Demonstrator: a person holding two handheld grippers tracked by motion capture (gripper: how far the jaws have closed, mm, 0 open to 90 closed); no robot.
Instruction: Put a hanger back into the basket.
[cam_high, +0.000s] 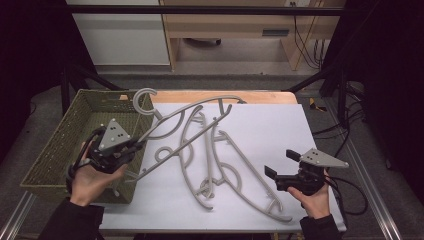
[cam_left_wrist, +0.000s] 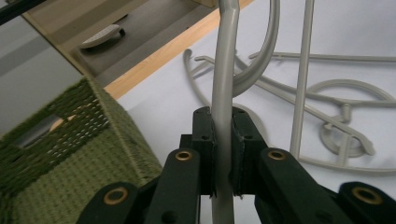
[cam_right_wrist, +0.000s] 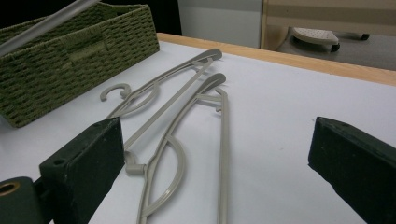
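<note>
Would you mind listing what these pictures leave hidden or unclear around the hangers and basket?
- High view: the left gripper and hand cover part of the basket floor.
- Left gripper view: the held hanger is cut off by the top edge.
- Right gripper view: the right gripper jaws hide the hangers on the table nearest them.

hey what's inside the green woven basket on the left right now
The green basket looks empty where its woven floor shows, in the far half. The left gripper, the hand and the raised hanger it clamps cover the near right corner, so anything lying there cannot be seen.
</note>
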